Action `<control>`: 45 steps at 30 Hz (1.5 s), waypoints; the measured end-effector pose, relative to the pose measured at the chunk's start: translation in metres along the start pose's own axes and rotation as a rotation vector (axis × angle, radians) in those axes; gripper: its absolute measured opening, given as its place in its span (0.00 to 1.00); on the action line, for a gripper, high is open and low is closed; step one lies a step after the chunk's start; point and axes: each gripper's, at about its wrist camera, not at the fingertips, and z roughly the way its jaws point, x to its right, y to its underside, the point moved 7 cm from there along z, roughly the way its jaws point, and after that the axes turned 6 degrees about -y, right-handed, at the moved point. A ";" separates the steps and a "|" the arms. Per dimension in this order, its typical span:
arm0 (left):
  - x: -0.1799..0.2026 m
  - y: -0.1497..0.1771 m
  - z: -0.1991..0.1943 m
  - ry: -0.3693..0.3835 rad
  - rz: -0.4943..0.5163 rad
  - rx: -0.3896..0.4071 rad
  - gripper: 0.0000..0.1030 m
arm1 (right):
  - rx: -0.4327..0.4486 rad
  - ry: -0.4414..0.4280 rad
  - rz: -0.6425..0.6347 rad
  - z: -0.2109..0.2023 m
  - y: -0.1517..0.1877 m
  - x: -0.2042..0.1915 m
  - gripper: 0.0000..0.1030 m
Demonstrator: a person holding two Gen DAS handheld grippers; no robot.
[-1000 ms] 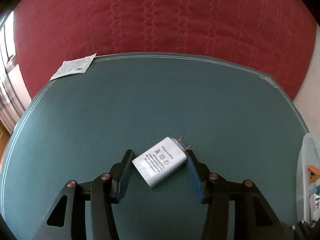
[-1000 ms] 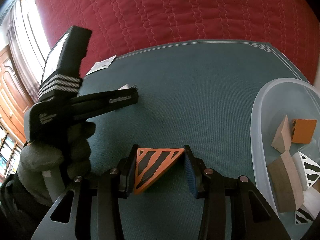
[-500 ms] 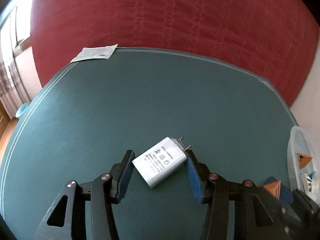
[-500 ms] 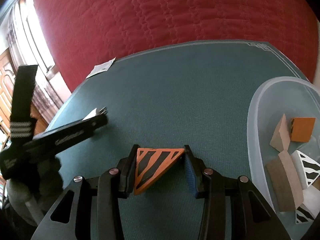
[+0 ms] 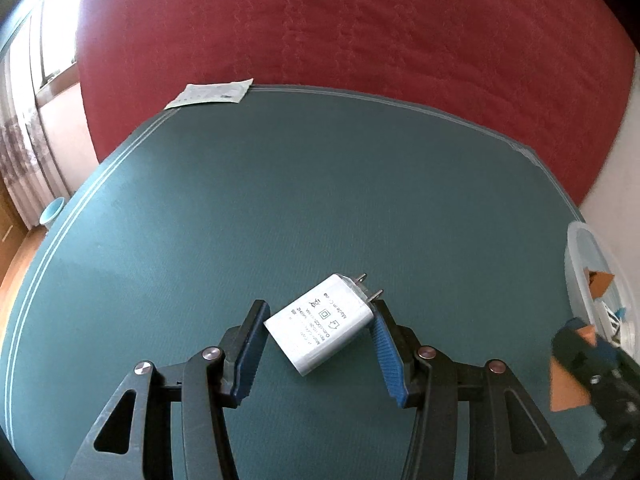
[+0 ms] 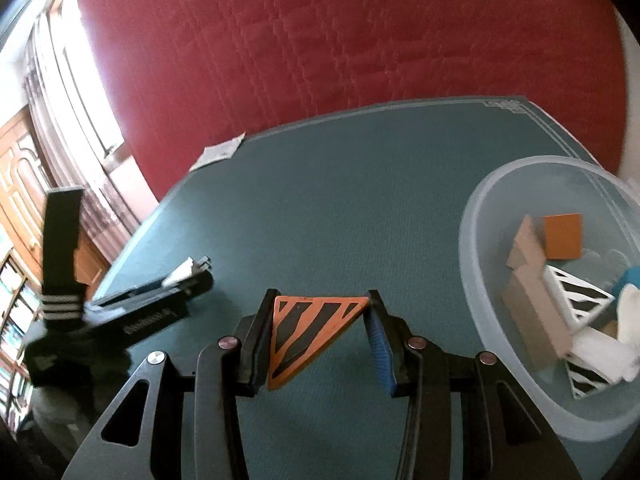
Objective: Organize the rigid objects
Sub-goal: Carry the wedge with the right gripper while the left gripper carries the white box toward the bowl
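My left gripper (image 5: 318,322) is shut on a white wall charger (image 5: 322,322), held tilted above the green mat (image 5: 280,208), its two prongs pointing up and right. My right gripper (image 6: 318,320) is shut on an orange triangular block with black stripes (image 6: 308,332), also above the mat (image 6: 360,208). A translucent tub (image 6: 476,248) stands to the right and holds several blocks: an orange one (image 6: 562,236), tan ones and zebra-striped ones. The left gripper with the charger (image 6: 182,274) shows at the left of the right wrist view.
A white paper packet (image 5: 212,94) lies at the mat's far left edge, against the red quilted bedcover (image 5: 360,32). The tub's rim (image 5: 576,264) shows at the right edge of the left wrist view. Curtains and a window are to the left.
Both grippers have swung to the right with their objects still held. The tub has come further into both views, and the right gripper now shows at the right edge of the left wrist view.
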 end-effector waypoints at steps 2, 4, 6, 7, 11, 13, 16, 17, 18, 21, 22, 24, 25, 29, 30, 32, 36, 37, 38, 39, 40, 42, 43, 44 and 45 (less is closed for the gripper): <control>0.003 0.002 -0.003 0.005 0.009 0.003 0.52 | 0.014 0.000 0.005 -0.008 -0.001 0.000 0.42; 0.007 0.003 -0.007 0.012 0.017 0.010 0.52 | 0.032 0.006 0.010 -0.017 -0.004 0.002 0.42; 0.010 0.003 -0.012 0.017 0.022 0.016 0.52 | 0.055 0.015 0.017 -0.027 -0.007 0.006 0.42; 0.011 0.004 -0.013 0.018 0.024 0.019 0.52 | 0.065 0.021 0.021 -0.031 -0.009 0.009 0.42; 0.017 0.007 -0.021 0.022 0.037 0.028 0.52 | 0.108 0.065 0.041 -0.049 -0.018 0.027 0.42; 0.021 0.009 -0.023 0.024 0.044 0.029 0.52 | 0.126 0.098 0.055 -0.060 -0.021 0.040 0.42; 0.025 0.010 -0.025 0.030 0.054 0.031 0.52 | 0.147 0.140 0.081 -0.076 -0.022 0.064 0.42; 0.027 0.010 -0.026 0.032 0.057 0.031 0.52 | 0.154 0.155 0.088 -0.079 -0.023 0.070 0.42; 0.030 0.010 -0.027 0.035 0.064 0.033 0.52 | 0.162 0.170 0.096 -0.083 -0.025 0.077 0.42; 0.034 0.011 -0.029 0.047 0.074 0.034 0.52 | 0.179 0.213 0.115 -0.093 -0.029 0.095 0.42; 0.036 0.011 -0.030 0.055 0.076 0.033 0.52 | 0.184 0.224 0.120 -0.095 -0.031 0.099 0.42; 0.040 0.011 -0.032 0.061 0.080 0.034 0.52 | 0.195 0.245 0.132 -0.098 -0.035 0.110 0.42; 0.042 0.010 -0.033 0.062 0.084 0.037 0.52 | 0.199 0.257 0.134 -0.099 -0.037 0.114 0.42; 0.047 0.009 -0.036 0.069 0.097 0.045 0.52 | 0.197 0.292 0.150 -0.093 -0.044 0.135 0.45; 0.048 0.009 -0.038 0.071 0.101 0.048 0.52 | 0.194 0.298 0.158 -0.092 -0.043 0.141 0.52; 0.050 0.009 -0.039 0.073 0.107 0.051 0.52 | 0.203 0.298 0.173 -0.095 -0.041 0.145 0.57; 0.059 0.009 -0.042 0.080 0.126 0.057 0.52 | 0.226 0.308 0.181 -0.108 -0.032 0.148 0.57; 0.061 0.008 -0.042 0.081 0.132 0.058 0.52 | 0.229 0.317 0.180 -0.112 -0.029 0.149 0.57; 0.064 0.007 -0.043 0.084 0.139 0.059 0.52 | 0.234 0.334 0.179 -0.116 -0.025 0.152 0.57; 0.068 0.008 -0.045 0.089 0.148 0.062 0.52 | 0.241 0.359 0.176 -0.122 -0.020 0.154 0.57; 0.072 0.008 -0.046 0.093 0.155 0.064 0.52 | 0.244 0.374 0.175 -0.126 -0.016 0.156 0.57; 0.081 0.007 -0.047 0.105 0.171 0.067 0.52 | 0.256 0.407 0.179 -0.139 -0.006 0.160 0.57; 0.085 0.007 -0.047 0.110 0.178 0.067 0.52 | 0.263 0.424 0.181 -0.145 0.000 0.162 0.57; 0.090 0.006 -0.048 0.116 0.186 0.067 0.52 | 0.266 0.432 0.181 -0.149 0.003 0.163 0.57; 0.097 0.007 -0.049 0.122 0.197 0.068 0.52 | 0.272 0.448 0.182 -0.155 0.007 0.164 0.57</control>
